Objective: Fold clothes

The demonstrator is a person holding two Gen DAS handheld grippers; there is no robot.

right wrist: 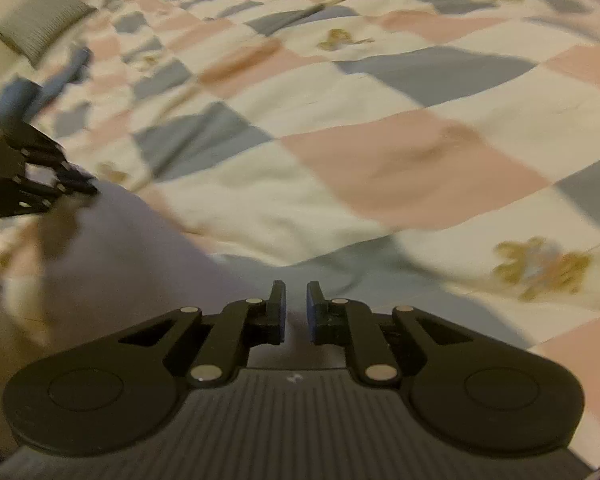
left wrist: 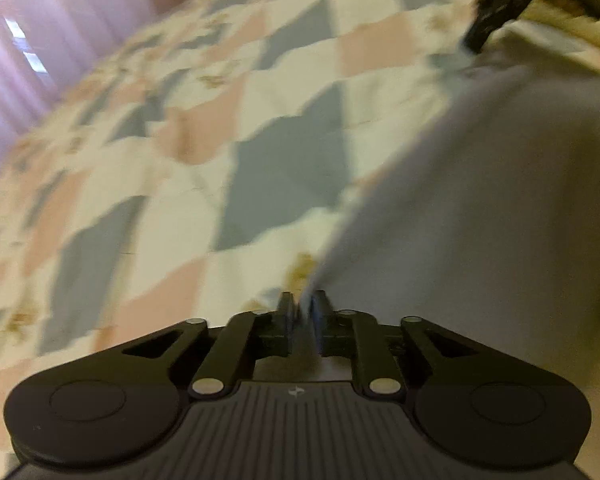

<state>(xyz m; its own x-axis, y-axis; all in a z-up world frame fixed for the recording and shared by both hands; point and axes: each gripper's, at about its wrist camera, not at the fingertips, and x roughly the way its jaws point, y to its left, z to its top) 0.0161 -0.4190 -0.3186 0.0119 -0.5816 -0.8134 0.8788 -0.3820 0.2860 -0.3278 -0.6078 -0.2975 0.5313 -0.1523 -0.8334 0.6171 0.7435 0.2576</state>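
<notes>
Pale lilac-grey garment [left wrist: 500, 208], filling the right half of the left wrist view and the lower left of the right wrist view, lies partly lifted over a checked quilt [left wrist: 204, 128] on a bed. One edge of it runs down into the left gripper [left wrist: 302, 308], whose jaws are clamped on the cloth. The right gripper [right wrist: 296, 308] shows a narrow gap between its blue pads [right wrist: 313, 314]; pale fabric lies in or behind that gap, but whether the pads press on it cannot be told from these blurred frames.

Progress, as a judgement: early — the garment is gathered at two points and no neat fold is visible; the folding and laying flat are left to do.

Pose: both grippers point steeply down at the bed, side by side. Each appears in the other's view — the right at upper right of the left wrist view, the left at the left edge of the right wrist view. A grey pillow [right wrist: 40, 28] sits at upper left.
</notes>
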